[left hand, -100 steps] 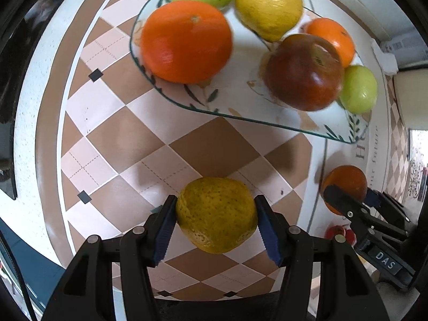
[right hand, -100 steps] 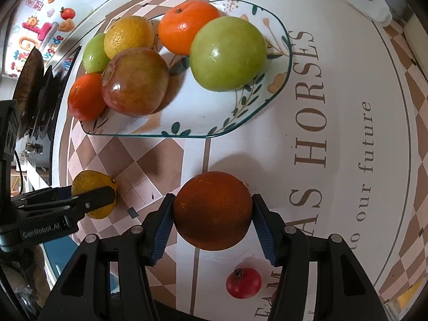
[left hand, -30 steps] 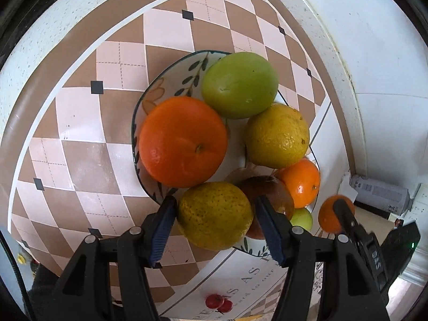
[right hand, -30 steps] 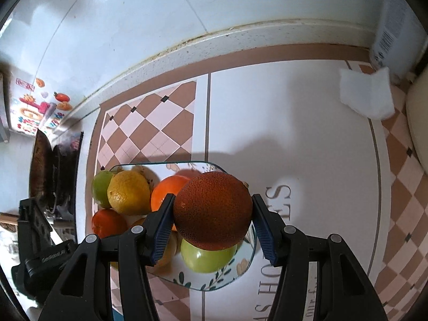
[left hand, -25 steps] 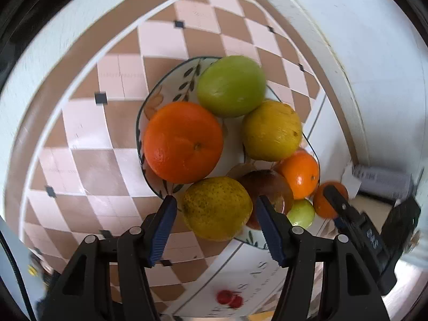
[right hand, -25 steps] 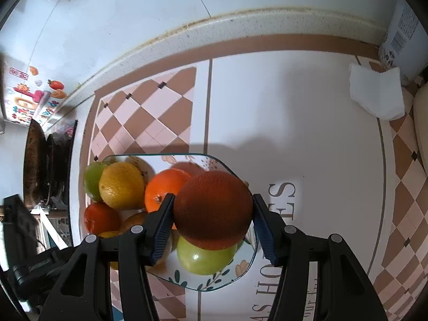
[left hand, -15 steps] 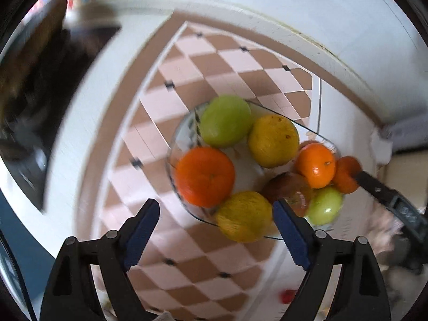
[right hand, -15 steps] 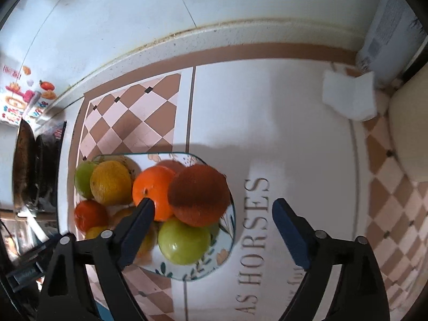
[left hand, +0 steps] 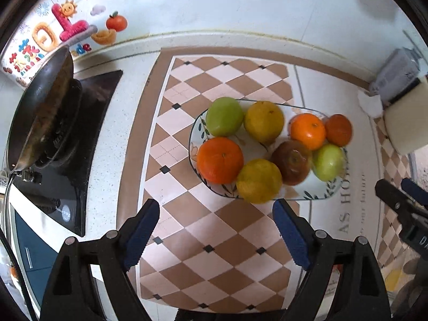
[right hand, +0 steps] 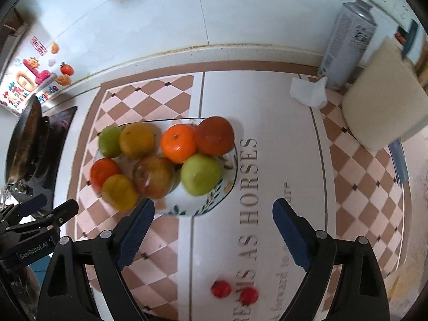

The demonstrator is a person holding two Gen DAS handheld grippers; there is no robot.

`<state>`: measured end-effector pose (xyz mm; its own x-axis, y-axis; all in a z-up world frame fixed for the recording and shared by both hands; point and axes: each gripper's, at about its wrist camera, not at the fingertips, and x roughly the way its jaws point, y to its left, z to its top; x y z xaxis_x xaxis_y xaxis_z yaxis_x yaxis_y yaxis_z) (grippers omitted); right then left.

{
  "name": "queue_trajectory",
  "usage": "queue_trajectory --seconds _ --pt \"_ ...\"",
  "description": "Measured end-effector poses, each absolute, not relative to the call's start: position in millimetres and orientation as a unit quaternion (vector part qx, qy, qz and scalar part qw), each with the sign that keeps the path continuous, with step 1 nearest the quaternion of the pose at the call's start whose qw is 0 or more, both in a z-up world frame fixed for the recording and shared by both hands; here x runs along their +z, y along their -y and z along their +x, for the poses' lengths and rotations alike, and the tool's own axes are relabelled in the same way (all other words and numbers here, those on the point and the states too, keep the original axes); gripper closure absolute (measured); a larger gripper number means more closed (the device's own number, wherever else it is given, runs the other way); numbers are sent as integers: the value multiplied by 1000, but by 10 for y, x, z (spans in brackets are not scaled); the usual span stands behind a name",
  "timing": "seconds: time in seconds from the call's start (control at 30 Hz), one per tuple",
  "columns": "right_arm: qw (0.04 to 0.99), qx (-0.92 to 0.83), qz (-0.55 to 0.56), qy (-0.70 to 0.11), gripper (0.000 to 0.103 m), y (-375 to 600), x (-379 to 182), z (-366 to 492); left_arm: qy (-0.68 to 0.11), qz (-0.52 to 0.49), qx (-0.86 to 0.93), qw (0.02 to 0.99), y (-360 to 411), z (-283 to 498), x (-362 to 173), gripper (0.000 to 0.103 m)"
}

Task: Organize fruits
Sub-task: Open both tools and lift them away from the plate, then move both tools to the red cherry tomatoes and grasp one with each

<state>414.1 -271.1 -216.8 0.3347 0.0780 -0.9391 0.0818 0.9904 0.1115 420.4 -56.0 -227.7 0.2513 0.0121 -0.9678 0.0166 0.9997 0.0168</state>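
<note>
A white leaf-patterned plate (left hand: 315, 192) (right hand: 187, 206) holds several fruits on the checkered mat. The yellow-green citrus (left hand: 259, 181) (right hand: 119, 192) lies at the plate's near left edge. The dark orange (left hand: 338, 130) (right hand: 214, 135) lies at its far right. Oranges, green apples and a red apple (left hand: 291, 161) fill the rest. My left gripper (left hand: 216, 231) is open and empty, raised above and in front of the plate. My right gripper (right hand: 214, 231) is open and empty, also raised in front of the plate. Two small red fruits (right hand: 221, 289) lie on the mat near it.
A black pan (left hand: 40, 107) sits on the stove at the left. A spray can (right hand: 347, 32), a crumpled tissue (right hand: 310, 92) and a cream-coloured container (right hand: 385, 101) stand at the back right. The tiled wall runs behind.
Both grippers opened and let go of their fruits onto the plate, then pulled back and up. The yellow-green citrus and the dark orange now rest on the plate.
</note>
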Motion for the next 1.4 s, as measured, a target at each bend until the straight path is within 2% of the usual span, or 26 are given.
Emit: queue_trajectory --seconds 0.8,1.4 --pt "871 -2 74 -486 11 2359 -957 2848 -510 26 -57 858 455 3170 -1171 17" --pt "887 -14 76 -456 11 2251 -636 2408 -492 19 -82 866 419 2794 -1026 17"
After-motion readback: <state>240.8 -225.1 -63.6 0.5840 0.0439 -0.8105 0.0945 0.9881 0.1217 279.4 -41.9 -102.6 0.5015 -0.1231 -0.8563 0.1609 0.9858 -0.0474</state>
